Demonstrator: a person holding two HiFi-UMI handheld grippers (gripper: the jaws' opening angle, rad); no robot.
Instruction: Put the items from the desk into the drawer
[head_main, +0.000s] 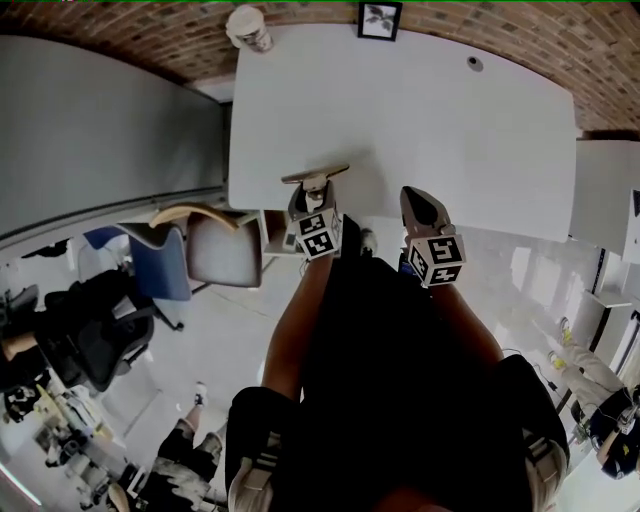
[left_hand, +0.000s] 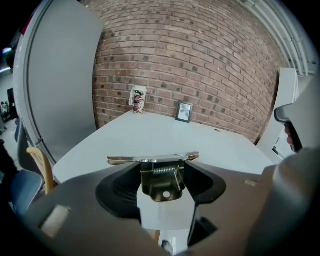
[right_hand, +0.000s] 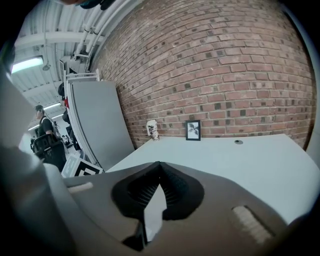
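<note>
My left gripper (head_main: 315, 192) hangs just past the near edge of the white desk (head_main: 450, 140), shut on a metal spring clip (head_main: 316, 175). In the left gripper view the clip (left_hand: 154, 159) lies crosswise between the jaws, its spring and bracket facing me, with the gripper (left_hand: 161, 172) closed around it. My right gripper (head_main: 421, 203) hovers beside it over the desk edge, shut and empty; its tips meet in the right gripper view (right_hand: 159, 166). A paper cup (head_main: 248, 27) and a small picture frame (head_main: 380, 19) stand at the desk's far side.
A brick wall (left_hand: 200, 65) runs behind the desk. A grey partition (head_main: 100, 130) stands on the left. A wood-backed chair (head_main: 200, 245) sits by the desk's near left corner. People and office chairs (head_main: 90, 340) are at the lower left. A cable hole (head_main: 474, 63) marks the desk.
</note>
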